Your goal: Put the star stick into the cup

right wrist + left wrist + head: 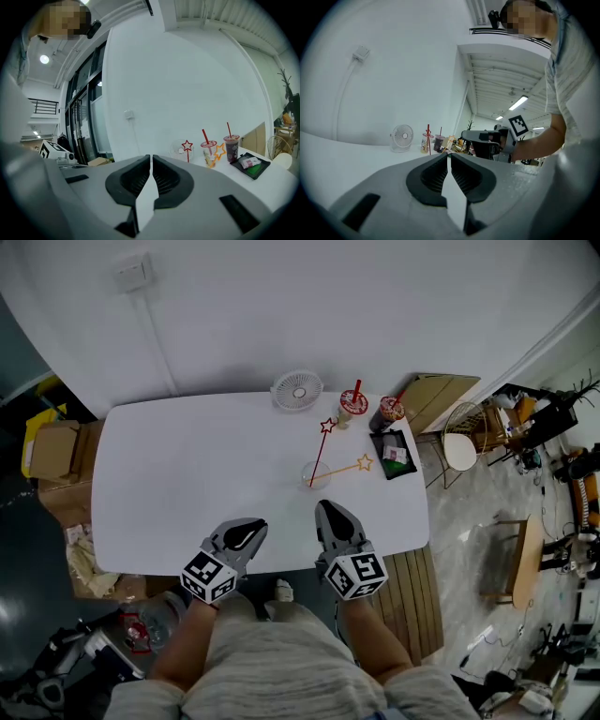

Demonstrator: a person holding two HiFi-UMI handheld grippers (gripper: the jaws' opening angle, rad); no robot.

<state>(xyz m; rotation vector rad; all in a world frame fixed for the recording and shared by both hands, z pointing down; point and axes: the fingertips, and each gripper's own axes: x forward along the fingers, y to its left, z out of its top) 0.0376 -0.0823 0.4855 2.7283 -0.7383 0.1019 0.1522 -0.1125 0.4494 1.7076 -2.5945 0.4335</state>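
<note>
Looking done: left gripper [251, 529] fingers together, empty, at near counter [169, 474] edge. Red star stick [321, 451] and yellow star stick [349, 466] apparently leaning in clear cup [313, 476], mid-counter. Right gripper [328, 510] fingers together, empty.

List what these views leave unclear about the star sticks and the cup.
Small clear plastic cup, head view: too small and see-through to tell whether the red star stick and orange star stick sit inside it.
Right gripper view: the right tongs hide that cup; only the star tops show.
Left gripper view: sticks tiny, cup not discernible.
</note>
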